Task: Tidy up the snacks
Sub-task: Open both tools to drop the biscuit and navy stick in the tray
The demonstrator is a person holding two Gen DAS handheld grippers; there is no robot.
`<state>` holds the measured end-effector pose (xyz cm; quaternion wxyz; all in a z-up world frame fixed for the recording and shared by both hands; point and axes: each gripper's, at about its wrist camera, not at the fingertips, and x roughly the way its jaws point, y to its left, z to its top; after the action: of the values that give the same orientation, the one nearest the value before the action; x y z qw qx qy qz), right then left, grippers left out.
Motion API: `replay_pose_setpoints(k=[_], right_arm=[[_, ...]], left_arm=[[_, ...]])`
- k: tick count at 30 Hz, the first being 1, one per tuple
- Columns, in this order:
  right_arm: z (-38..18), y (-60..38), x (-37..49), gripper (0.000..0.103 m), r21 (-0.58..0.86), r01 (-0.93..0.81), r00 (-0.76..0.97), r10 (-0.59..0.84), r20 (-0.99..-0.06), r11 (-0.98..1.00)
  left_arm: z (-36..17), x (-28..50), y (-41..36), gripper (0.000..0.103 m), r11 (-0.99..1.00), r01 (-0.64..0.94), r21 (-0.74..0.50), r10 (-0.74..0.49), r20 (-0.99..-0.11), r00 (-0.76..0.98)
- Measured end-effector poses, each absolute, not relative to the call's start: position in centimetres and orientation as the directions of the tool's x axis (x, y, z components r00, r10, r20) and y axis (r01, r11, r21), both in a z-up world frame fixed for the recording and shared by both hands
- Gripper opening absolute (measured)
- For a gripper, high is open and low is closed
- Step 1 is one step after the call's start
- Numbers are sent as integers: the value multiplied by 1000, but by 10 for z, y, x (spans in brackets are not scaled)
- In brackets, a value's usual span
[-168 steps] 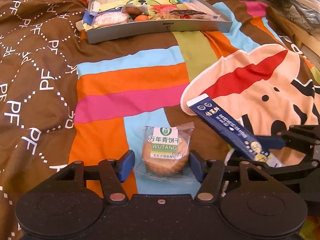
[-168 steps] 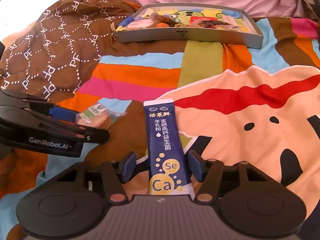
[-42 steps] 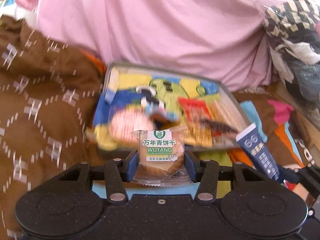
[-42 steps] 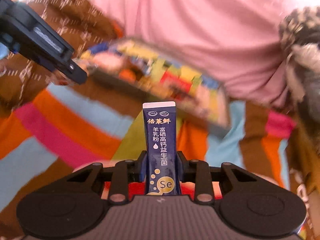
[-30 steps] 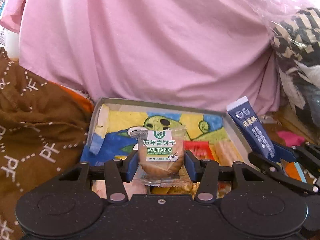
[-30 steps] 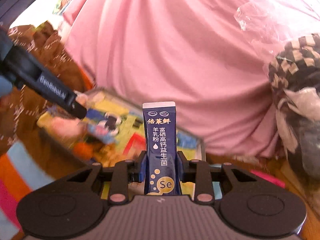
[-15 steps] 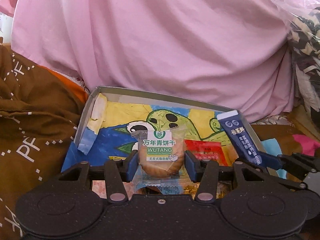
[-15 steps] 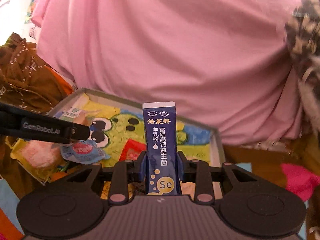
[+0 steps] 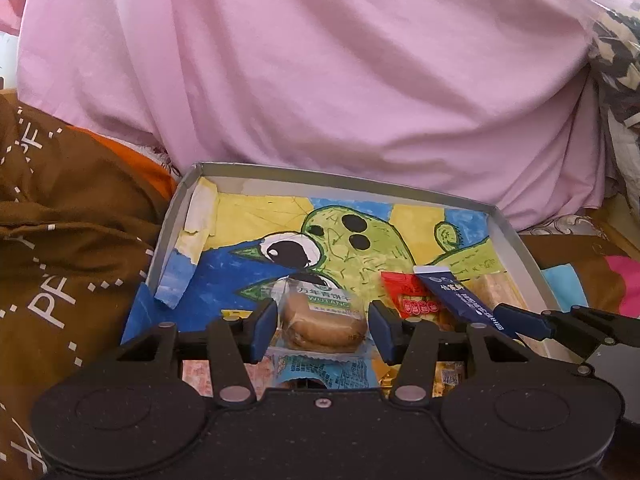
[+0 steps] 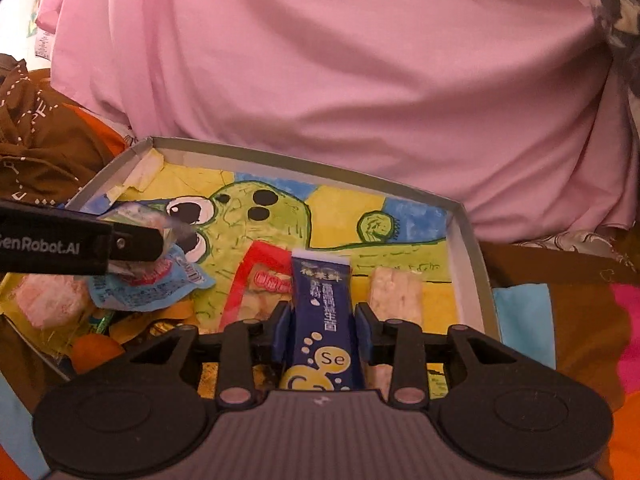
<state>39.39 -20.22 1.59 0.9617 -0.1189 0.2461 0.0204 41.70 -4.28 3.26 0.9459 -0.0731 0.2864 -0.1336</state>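
Both snacks are over the box [image 9: 516, 236] now, and this is the drop-off step. The left hand-held gripper [image 9: 322, 330] has the biscuit [image 9: 322, 320] between its blue pads, but there's a sliver of daylight on each side; the packet looks released and tipping down into the box near its front edge, above a blue wrapper. The right hand-held gripper [image 10: 322, 334] has just been opening its jaws, with the blue sachet [image 10: 322, 312] between them. The pads stand slightly off its sides, so the grip looks let go, and the sachet leans out over the red packet [image 10: 256, 280] and the pale bar [image 10: 394, 294] towards the right end of the box. Next move, by my reckoning: spread both pairs of jaws wider and draw back from the front edge without dragging a wrapper along. The box is crowded along that edge, so a snagged corner is the risk.
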Motion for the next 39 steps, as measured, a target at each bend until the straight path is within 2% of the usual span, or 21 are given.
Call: replay_pose_setpoints(k=[4, 7, 9, 15, 17, 19, 20, 26, 32, 39], right_arm=[[15, -201, 395, 39, -215, -97, 882, -16, -471, 972], [16, -204, 395, 42, -195, -99, 886, -3, -463, 976], [17, -206, 395, 47, -180, -95, 886, 0, -463, 979], [22, -210, 389, 71, -147, -95, 899, 22, -438, 984], [23, -211, 385, 80, -141, -83, 907, 16, -422, 987], [25, -211, 383, 84, -135, -78, 913, 17, -409, 988], [26, -211, 382, 87, -132, -76, 916, 17, -401, 988], [34, -213, 374, 97, -121, -58, 931, 9, -364, 991], [38, -214, 367, 101, -121, -43, 936, -3, -353, 992], [43, -220, 356, 103, -102, -20, 937, -17, -348, 995]], left_arm=[[34, 417, -46, 57, 956, 212, -202, -288, -526, 800], [34, 417, -46, 66, 954, 204, -219, -292, -528, 798], [35, 416, -46, 77, 952, 202, -231, -296, -528, 796], [37, 413, -44, 93, 949, 187, -253, -296, -518, 803], [39, 412, -42, 94, 945, 188, -268, -304, -507, 807], [41, 411, -41, 97, 942, 187, -279, -309, -500, 809], [42, 410, -41, 102, 941, 186, -283, -309, -493, 813], [51, 406, -41, 102, 936, 191, -294, -314, -464, 828], [55, 397, -36, 102, 935, 174, -309, -302, -437, 847], [60, 370, -22, 102, 965, 107, -240, -195, -383, 903]])
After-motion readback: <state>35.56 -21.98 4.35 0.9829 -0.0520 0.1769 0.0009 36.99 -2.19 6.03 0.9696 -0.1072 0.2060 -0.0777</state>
